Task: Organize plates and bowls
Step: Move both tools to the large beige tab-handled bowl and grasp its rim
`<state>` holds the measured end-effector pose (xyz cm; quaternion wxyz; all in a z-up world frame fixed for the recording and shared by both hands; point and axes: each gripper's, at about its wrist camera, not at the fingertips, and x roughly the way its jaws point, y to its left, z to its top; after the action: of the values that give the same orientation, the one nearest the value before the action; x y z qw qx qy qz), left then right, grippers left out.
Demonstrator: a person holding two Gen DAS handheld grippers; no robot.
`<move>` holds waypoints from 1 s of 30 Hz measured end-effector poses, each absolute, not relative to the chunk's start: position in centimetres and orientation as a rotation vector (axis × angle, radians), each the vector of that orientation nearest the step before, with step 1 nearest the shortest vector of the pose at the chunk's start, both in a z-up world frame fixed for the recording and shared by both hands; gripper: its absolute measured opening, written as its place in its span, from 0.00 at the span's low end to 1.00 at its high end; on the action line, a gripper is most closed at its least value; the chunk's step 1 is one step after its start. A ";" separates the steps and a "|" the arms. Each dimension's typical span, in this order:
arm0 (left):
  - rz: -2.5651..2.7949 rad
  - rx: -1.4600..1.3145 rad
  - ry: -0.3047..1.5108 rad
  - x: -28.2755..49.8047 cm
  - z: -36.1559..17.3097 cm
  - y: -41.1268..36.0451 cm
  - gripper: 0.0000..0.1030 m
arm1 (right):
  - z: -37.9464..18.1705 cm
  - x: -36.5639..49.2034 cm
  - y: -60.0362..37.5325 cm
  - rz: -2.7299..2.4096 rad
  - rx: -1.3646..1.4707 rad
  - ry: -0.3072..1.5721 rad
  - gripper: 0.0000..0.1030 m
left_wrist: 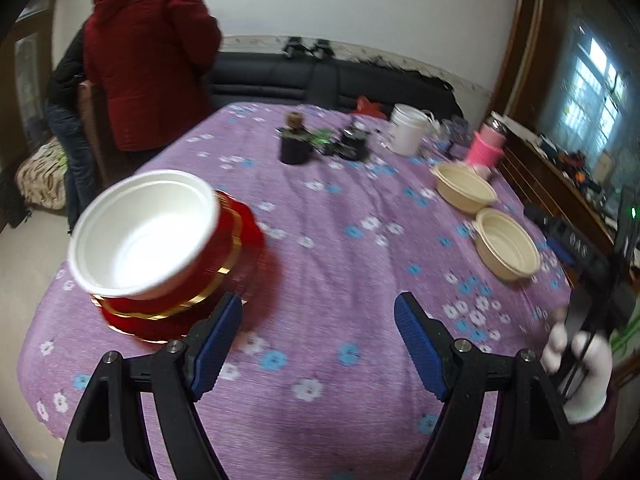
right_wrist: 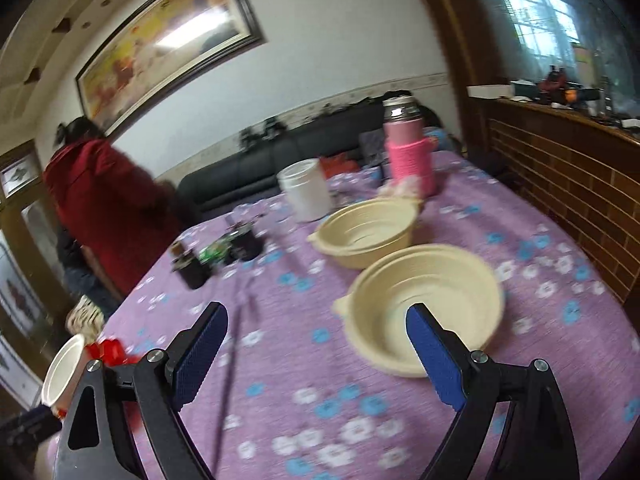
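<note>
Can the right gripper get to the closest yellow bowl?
Probably yes. The right gripper is open, and the nearest cream bowl sits just ahead beside its right finger, with only bare purple tablecloth between.

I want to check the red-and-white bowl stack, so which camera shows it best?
The left wrist view: the white bowl sits large on the red plates. The right wrist view catches only its edge at the lower left.

A purple flowered cloth [left_wrist: 340,240] covers the worktop. At its 12 o'clock end stand a dark jar [left_wrist: 295,146], a white tub [left_wrist: 408,129] and, toward 2 o'clock, a pink flask [left_wrist: 486,148]. A person in red [left_wrist: 148,56] stands at 10 o'clock by the black sofa [left_wrist: 280,76]
</note>
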<state>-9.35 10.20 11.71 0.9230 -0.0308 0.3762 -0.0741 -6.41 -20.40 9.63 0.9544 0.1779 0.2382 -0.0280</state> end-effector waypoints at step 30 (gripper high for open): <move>-0.312 -0.008 0.956 -3.2 7.1 -0.2 0.75 | 2.2 -1.5 -26.1 0.277 0.554 0.773 0.12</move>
<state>-3.23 -0.18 7.09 0.8763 -0.0040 0.4580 -0.1496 -1.51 -26.11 2.20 0.8798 0.2656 0.3711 0.1331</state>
